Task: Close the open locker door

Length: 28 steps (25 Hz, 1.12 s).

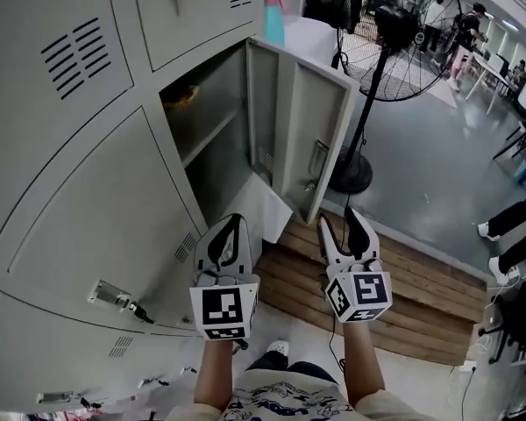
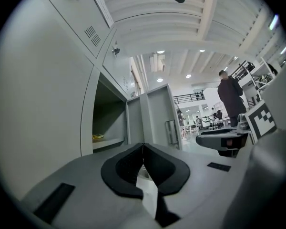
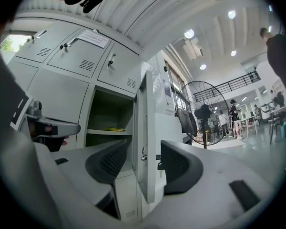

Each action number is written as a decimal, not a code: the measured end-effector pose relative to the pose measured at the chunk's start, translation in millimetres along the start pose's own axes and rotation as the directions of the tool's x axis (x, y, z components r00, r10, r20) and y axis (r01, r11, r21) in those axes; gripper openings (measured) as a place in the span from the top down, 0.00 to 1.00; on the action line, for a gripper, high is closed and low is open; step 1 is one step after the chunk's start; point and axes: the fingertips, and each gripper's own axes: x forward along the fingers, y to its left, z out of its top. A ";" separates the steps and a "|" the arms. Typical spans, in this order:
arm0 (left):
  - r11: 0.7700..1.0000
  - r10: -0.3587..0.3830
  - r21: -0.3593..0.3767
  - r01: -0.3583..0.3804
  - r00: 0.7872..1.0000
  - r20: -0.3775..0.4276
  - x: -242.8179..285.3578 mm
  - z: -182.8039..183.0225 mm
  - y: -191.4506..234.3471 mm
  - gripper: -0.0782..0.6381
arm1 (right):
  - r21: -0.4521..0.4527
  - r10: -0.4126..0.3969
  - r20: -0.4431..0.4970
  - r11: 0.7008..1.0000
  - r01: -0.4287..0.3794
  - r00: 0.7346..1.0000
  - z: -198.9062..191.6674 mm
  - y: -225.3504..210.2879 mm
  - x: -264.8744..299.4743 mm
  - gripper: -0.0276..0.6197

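Observation:
The open locker door (image 1: 298,139) stands swung out from a grey locker bank, and its compartment (image 1: 212,143) shows a shelf with a small yellow thing (image 1: 182,95) on it. My left gripper (image 1: 235,226) is shut and empty, pointing at the compartment's lower edge. My right gripper (image 1: 340,220) is open just right of the door's free edge. In the right gripper view the door (image 3: 145,128) appears edge-on in the gap of the right gripper (image 3: 144,159), a little beyond the tips. In the left gripper view the left gripper (image 2: 143,146) has its jaws together, with the door (image 2: 157,123) ahead.
A tall floor fan (image 1: 394,42) stands right of the door. A wooden platform (image 1: 403,296) lies under the lockers at my feet. Keys hang from a lower locker (image 1: 114,296). A blue bottle (image 1: 273,11) stands on top. People stand at far tables, and someone's legs (image 1: 508,235) show at right.

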 end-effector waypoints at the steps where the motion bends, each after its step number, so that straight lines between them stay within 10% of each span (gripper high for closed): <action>1: 1.000 0.003 -0.004 -0.003 1.000 0.000 5.3 -1.0 2.1 0.89 | -0.001 0.002 0.000 1.000 -0.002 1.000 -0.3 -1.5 4.9 0.61; 28: 0.981 0.194 -0.005 -0.195 0.978 -0.071 50.5 -16.8 13.1 0.89 | 0.059 0.257 -0.024 0.965 -0.255 0.966 -2.6 -15.2 87.8 0.63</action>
